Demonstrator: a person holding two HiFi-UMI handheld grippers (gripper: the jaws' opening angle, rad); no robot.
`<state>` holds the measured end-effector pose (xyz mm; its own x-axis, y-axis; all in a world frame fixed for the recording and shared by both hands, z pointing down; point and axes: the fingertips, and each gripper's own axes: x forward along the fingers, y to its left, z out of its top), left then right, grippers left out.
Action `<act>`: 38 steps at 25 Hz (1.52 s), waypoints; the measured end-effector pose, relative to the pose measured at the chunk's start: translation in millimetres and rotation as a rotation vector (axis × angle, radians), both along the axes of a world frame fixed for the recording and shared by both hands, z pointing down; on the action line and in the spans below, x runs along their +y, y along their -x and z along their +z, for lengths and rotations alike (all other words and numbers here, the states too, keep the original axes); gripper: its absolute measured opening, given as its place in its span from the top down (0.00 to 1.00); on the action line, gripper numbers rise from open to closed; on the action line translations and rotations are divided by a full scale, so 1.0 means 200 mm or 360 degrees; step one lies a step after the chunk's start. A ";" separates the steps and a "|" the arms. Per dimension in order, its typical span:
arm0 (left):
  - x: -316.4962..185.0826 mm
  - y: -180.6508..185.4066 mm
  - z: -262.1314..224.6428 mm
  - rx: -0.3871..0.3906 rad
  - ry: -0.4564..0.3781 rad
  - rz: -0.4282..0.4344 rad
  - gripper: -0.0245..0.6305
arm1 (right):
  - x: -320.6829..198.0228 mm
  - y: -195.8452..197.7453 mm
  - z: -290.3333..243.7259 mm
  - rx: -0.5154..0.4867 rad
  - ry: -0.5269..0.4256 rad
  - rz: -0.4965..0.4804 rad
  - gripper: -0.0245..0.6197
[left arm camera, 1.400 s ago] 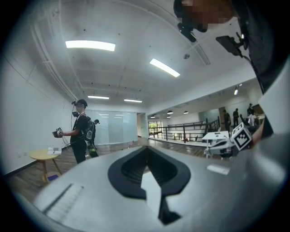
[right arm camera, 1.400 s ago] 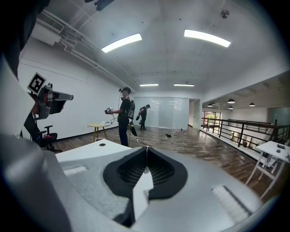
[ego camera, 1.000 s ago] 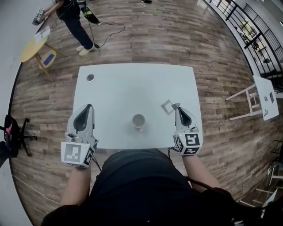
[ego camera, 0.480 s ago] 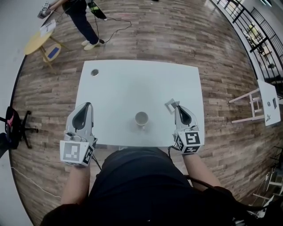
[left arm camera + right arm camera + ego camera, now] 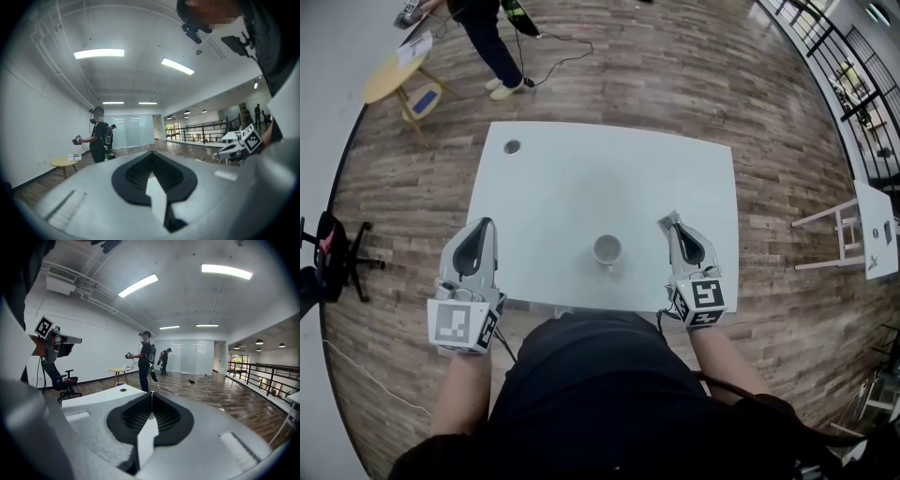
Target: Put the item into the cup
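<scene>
A white cup (image 5: 607,250) stands upright near the front edge of the white table (image 5: 581,178). The item, a small grey square frame (image 5: 663,223), lies flat to the cup's right. My right gripper (image 5: 671,221) is shut, and its tip reaches the item's right edge and hides part of it. The right gripper view shows the right gripper (image 5: 152,392) with its jaws together and nothing between them. My left gripper (image 5: 488,223) hovers at the table's left front corner, shut and empty. The left gripper view shows the left gripper (image 5: 151,152) with its jaws meeting, pointing level.
A small round hole (image 5: 512,147) sits in the table's far left corner. A person (image 5: 492,37) stands beyond the table beside a round yellow table (image 5: 394,70). An office chair (image 5: 323,253) is at the left, and a white stand (image 5: 848,230) at the right.
The table and cup have shifted right and slightly down in the head view. Both grippers have edged forward, and the right tip now overlaps the item, which has stayed put.
</scene>
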<state>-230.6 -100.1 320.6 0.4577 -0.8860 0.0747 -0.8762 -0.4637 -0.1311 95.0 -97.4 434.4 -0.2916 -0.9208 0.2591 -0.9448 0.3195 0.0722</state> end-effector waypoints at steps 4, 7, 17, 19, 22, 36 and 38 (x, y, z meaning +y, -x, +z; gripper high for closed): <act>0.03 0.02 0.00 -0.0009 0.0000 -0.0030 0.96 | 0.01 0.04 0.02 -0.0007 0.0018 -0.0050 0.95; 0.06 0.03 0.00 -0.0031 -0.0005 -0.0058 0.96 | 0.01 0.07 0.02 -0.0004 0.0018 -0.0081 0.95; 0.11 0.11 0.01 -0.0067 -0.0011 -0.0129 0.96 | -0.02 0.19 0.03 -0.0030 0.0015 -0.0176 0.95; 0.12 0.13 0.00 -0.0058 -0.0012 -0.0148 0.96 | -0.02 0.21 0.03 -0.0034 0.0015 -0.0194 0.95; 0.12 0.15 0.00 -0.0056 -0.0011 -0.0174 0.96 | -0.03 0.24 0.04 -0.0037 0.0014 -0.0233 0.95; 0.16 0.23 0.01 -0.0014 -0.0013 -0.0250 0.96 | -0.04 0.38 0.03 -0.0038 0.0026 -0.0361 0.95; 0.16 0.24 0.01 -0.0010 -0.0013 -0.0252 0.96 | -0.05 0.42 0.02 -0.0038 0.0023 -0.0384 0.95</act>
